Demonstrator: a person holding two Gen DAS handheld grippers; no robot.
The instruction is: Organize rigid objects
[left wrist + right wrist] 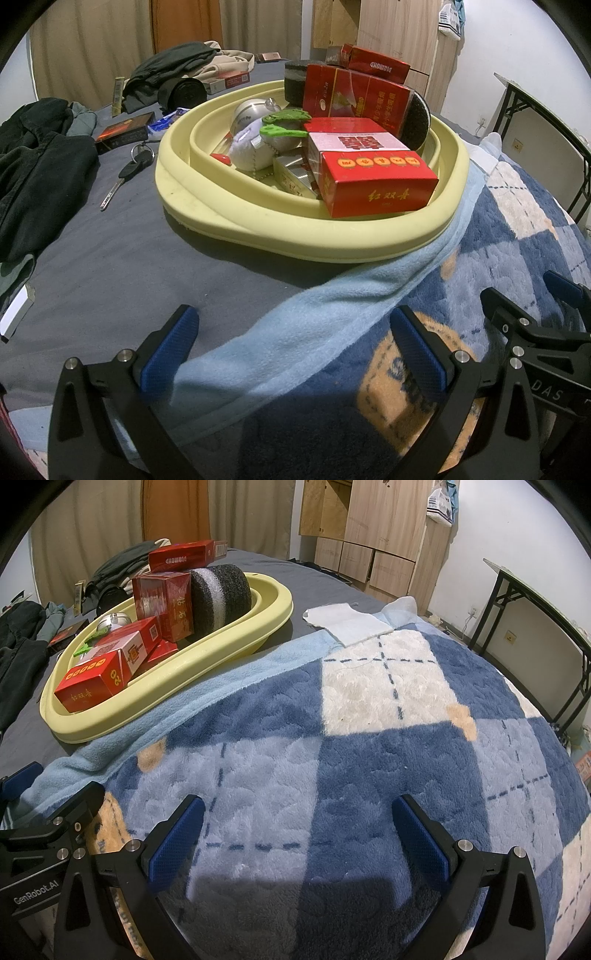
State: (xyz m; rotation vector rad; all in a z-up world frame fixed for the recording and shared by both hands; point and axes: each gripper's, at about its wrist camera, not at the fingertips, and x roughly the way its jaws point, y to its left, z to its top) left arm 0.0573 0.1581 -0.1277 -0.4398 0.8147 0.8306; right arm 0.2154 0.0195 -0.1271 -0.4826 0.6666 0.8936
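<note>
Ahead of the left gripper [295, 347], left wrist view: yellow basin [258, 229] on grey sheet [129, 266], its near rim touching the blanket [480, 258]; inside it, red boxes [376, 184], a dark foam roll [417, 114], a metal tin [251, 110], green clips [284, 123]. Key [125, 173] and dark clothes [40, 173] lie left of the basin; bare sheet between. Jaws wide apart, holding nothing, low over the blanket edge. Right wrist view: right gripper [299, 834] hovers over open checked blanket, jaws spread, empty; basin far left, white cloth [347, 624] beyond, well apart; folding table [535, 602] at right.
</note>
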